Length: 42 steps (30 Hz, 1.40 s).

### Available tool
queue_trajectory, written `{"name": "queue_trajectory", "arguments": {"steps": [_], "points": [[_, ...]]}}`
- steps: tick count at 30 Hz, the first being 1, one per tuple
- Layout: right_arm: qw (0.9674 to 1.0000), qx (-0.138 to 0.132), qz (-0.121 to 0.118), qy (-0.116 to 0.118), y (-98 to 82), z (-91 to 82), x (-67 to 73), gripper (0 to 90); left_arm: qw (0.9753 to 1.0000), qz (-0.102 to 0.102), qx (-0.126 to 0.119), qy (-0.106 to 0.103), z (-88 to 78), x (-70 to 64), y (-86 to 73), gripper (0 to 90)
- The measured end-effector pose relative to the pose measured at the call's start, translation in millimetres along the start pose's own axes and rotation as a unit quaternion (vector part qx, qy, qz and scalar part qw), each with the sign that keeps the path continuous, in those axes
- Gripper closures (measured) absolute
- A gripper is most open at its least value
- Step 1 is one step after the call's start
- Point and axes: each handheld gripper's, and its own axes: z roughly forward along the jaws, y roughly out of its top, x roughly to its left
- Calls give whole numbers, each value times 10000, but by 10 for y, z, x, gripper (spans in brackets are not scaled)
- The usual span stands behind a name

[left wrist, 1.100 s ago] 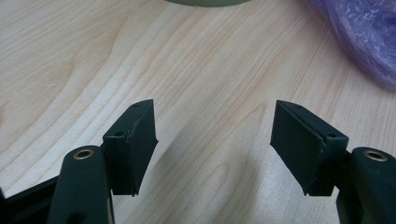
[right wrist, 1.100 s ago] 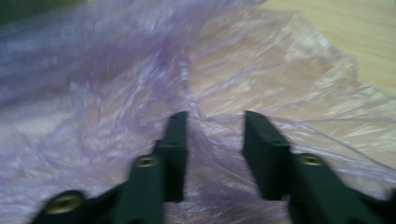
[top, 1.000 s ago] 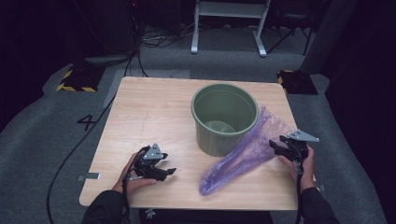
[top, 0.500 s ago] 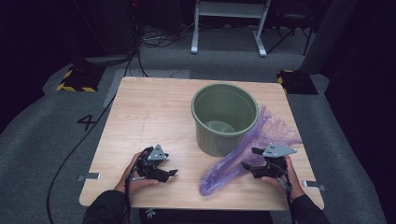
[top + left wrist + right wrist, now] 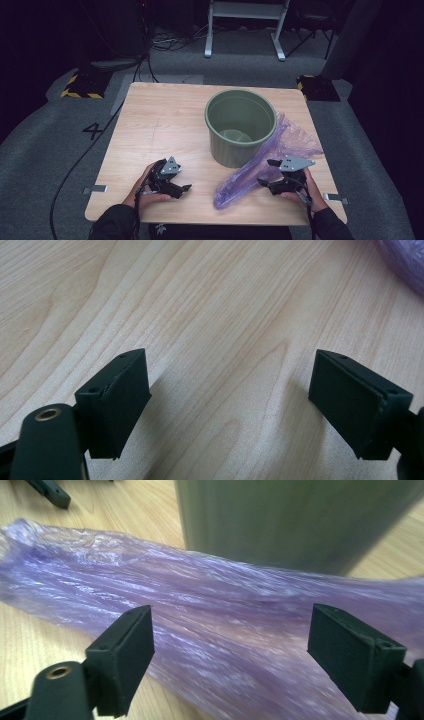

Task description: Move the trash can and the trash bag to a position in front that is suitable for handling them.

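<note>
At the lower left of the high view, the left gripper (image 5: 186, 189) has just been opening over bare table (image 5: 165, 120). Right of centre, the purple plastic bag (image 5: 250, 175) lies against the green bucket (image 5: 241, 127); it looks light, soft and slippery, best pinched at its bunched end. The right gripper (image 5: 263, 173) has just been opening too, nothing clamped.

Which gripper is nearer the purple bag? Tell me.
The right gripper: its open jaws sit right at the purple bag beside the green bucket. The left gripper faces bare table.
</note>
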Motion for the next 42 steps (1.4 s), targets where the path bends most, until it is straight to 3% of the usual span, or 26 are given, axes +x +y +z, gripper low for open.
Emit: {"name": "queue_trajectory", "arguments": {"steps": [3, 6, 11, 14, 21, 23, 27, 31, 37, 42], "points": [[9999, 7, 151, -69, -38, -25, -66, 166, 10000, -46, 6, 2, 4, -3, 3, 152], [9993, 220, 251, -173, -84, 79, -123, 157, 9998, -162, 1, 132, 8, -27, 5, 152], [9984, 469, 308, -116, -120, 245, -174, 165, 9998, -149, 19, 101, 16, -21, 12, 140], [9981, 485, 365, -86, -144, 291, -215, 225, 9999, -143, 35, 88, 21, -15, 17, 133], [9962, 598, 585, -238, -166, 334, -302, 234, 9999, -121, 44, 71, 43, 1, 35, 114], [9963, 578, 584, -243, -166, 329, -299, 290, 9999, -123, 41, 71, 44, 1, 35, 114], [9971, 466, 559, -219, -164, 314, -285, 527, 9999, -132, 47, 79, 45, 2, 38, 116], [9973, 435, 537, -239, -163, 307, -271, 684, 9999, -123, 53, 98, 51, 4, 46, 117], [9980, 426, 400, -251, -155, 302, -195, 830, 9999, -125, 54, 106, 51, 3, 47, 117], [9986, 247, 435, -182, -156, 247, -182, 871, 9998, -137, 56, 126, 51, -2, 47, 118]]}}
